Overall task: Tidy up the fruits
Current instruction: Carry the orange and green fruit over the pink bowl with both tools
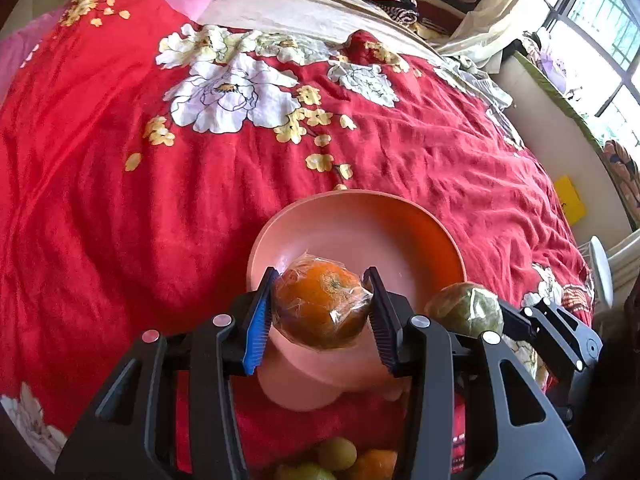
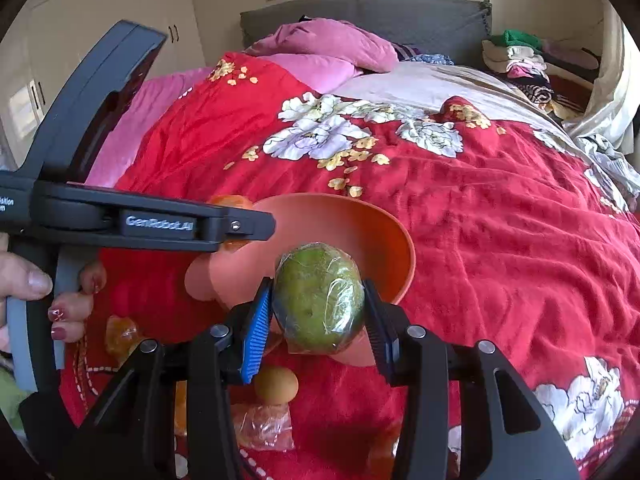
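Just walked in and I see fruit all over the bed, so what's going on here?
A person is sorting fruit with a gripper in each hand. The left gripper holds a wrapped orange over the pink bowl, which looks empty. The right gripper holds a wrapped green fruit at the bowl's rim. More fruit lies loose on the red bedspread near the person.

You see orange fruit (image 1: 322, 306), lower centre: dimpled peel under crinkled glossy plastic wrap. Green fruit (image 2: 320, 298): same clear shiny film, matt mottled skin beneath. Bowl (image 1: 360, 220): smooth matt salmon plastic. Your left gripper (image 1: 320, 316): matt black plastic, ribbed blue pad, shiny metal pins. Bedspread (image 1: 120, 200), left half of frame: soft, wrinkled red floral cloth.
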`<state>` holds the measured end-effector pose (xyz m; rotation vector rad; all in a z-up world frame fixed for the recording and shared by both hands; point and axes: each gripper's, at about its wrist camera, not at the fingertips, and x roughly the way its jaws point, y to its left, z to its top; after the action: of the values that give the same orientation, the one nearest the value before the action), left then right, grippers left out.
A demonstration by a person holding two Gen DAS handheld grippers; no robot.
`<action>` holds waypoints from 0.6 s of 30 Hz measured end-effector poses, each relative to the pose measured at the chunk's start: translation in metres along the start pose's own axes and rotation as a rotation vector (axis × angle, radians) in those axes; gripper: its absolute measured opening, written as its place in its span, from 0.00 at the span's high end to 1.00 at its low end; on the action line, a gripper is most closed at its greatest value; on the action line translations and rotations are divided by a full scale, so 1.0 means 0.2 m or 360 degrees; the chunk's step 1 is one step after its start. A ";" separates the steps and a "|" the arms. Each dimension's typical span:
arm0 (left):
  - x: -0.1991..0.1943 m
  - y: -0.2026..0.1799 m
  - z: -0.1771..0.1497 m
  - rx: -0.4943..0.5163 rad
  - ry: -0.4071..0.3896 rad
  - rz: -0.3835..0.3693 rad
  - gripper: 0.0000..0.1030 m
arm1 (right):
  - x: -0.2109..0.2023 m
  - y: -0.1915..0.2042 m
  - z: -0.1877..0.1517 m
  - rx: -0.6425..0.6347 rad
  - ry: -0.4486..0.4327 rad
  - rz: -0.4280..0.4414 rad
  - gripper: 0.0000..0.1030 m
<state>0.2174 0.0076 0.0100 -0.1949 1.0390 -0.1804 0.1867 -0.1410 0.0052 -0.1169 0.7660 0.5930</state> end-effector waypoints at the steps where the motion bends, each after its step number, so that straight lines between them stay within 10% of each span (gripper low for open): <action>1: 0.01 0.00 0.00 0.0001 0.0005 0.0003 0.65 | 0.01 0.00 0.00 -0.0002 0.0006 -0.0002 0.59; 18: 0.09 -0.02 0.01 0.0043 0.0039 0.0016 0.65 | 0.15 0.00 0.01 -0.0047 0.0129 -0.0003 0.58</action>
<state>0.2280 -0.0001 -0.0032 -0.1634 1.0610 -0.1882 0.2048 -0.1256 -0.0142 -0.1698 0.8359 0.6005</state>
